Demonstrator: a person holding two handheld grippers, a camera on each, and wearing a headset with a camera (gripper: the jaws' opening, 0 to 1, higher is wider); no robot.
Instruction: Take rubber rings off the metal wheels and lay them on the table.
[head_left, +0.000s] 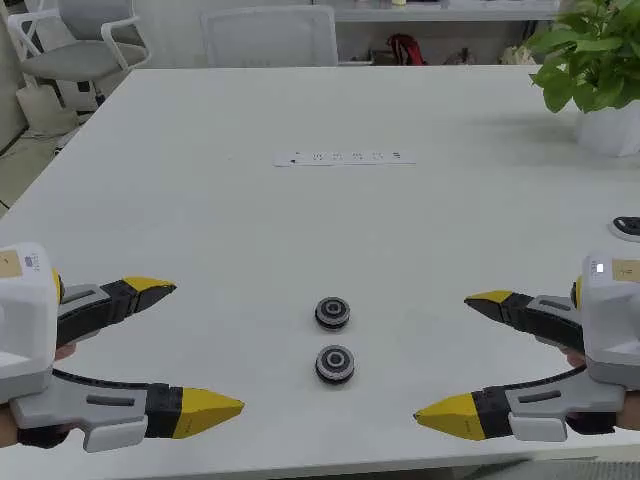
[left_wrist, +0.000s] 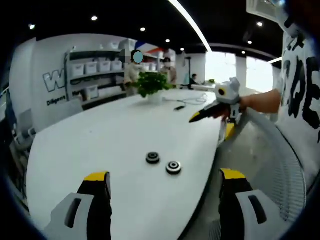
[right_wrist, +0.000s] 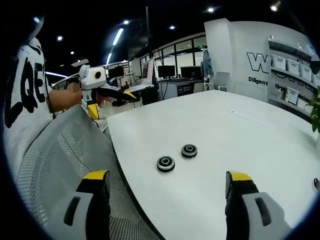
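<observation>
Wheels (head_left: 333, 313), dark-rimmed, lying flat

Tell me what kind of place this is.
Probably an open-plan office: a large white table with an inset socket strip, office chairs beside it, shelves of storage bins along a wall.

Open table (head_left: 200, 220) all round wheels (head_left: 332, 313); plant (head_left: 598, 60) well apart.

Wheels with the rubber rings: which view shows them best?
Head view. The far wheel and near wheel sit centred, seen almost from above, sharp and undistorted. Both gripper views show them at a low angle, with fisheye warp.
</observation>
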